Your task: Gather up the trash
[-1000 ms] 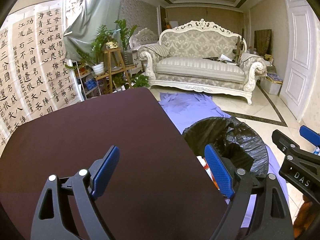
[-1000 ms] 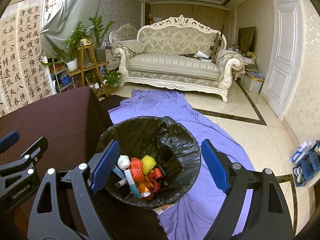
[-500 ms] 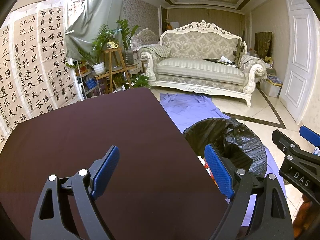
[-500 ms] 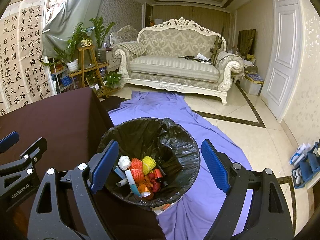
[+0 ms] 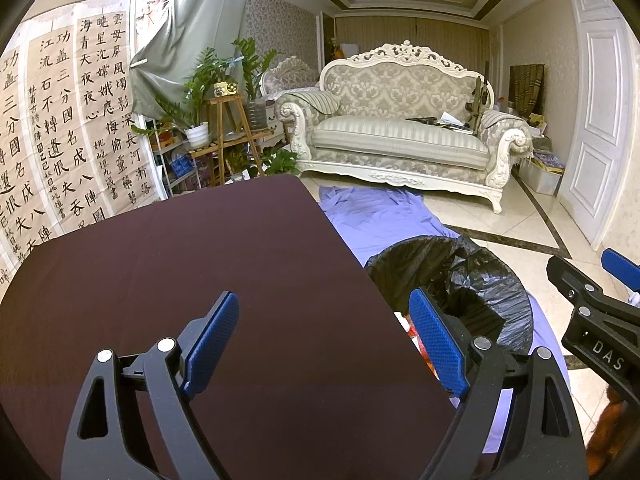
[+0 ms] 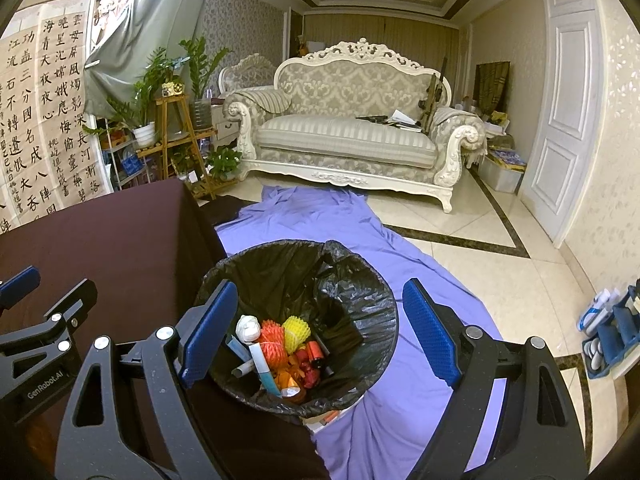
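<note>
A bin lined with a black bag point(image 6: 352, 280) stands on the floor beside the dark brown table point(image 5: 180, 264). Inside it lies trash point(image 6: 280, 344): orange and yellow foam nets, a white wad, red pieces, a paper tube. My right gripper point(image 6: 320, 332) hovers over the bin, open with nothing between its blue pads. My left gripper point(image 5: 332, 340) hangs open and empty over the table's right edge, with the bin point(image 5: 480, 280) partly behind its right finger. Each gripper shows at the edge of the other's view.
A purple cloth point(image 6: 320, 216) spreads on the tiled floor under the bin. A white ornate sofa point(image 6: 352, 136) stands at the back, a plant stand point(image 6: 176, 128) to its left, a white door point(image 6: 560, 120) on the right. A blue holder point(image 6: 612, 332) sits on the floor at right.
</note>
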The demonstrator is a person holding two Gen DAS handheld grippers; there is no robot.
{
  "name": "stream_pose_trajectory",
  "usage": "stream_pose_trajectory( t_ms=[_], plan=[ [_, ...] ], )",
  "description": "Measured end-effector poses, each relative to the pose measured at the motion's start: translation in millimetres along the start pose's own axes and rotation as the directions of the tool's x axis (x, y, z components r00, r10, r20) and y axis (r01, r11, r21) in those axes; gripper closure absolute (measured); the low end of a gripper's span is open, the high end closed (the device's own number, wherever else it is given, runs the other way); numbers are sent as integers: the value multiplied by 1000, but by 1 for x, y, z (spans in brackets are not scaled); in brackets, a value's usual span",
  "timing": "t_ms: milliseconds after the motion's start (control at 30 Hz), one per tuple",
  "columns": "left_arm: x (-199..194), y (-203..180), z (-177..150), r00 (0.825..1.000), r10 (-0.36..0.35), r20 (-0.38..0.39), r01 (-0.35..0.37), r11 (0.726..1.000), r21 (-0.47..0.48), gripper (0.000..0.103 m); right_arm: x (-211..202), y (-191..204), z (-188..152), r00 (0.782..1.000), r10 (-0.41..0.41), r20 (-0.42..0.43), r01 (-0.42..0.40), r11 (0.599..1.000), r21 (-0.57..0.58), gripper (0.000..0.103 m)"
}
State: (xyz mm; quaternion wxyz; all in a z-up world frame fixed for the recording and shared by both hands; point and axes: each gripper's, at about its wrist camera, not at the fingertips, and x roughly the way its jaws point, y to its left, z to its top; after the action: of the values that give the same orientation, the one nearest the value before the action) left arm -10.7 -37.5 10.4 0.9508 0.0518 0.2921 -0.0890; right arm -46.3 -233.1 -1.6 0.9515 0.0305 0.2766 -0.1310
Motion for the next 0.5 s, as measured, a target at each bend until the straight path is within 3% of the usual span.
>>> stream_pose_trajectory(
  t_ms=[500],
  plan=[
    [1,-3,-1,1000,-3,-4,3,1000,-1,19,0,0,-1,1000,-1,2,1,1000,-1,20]
  ],
)
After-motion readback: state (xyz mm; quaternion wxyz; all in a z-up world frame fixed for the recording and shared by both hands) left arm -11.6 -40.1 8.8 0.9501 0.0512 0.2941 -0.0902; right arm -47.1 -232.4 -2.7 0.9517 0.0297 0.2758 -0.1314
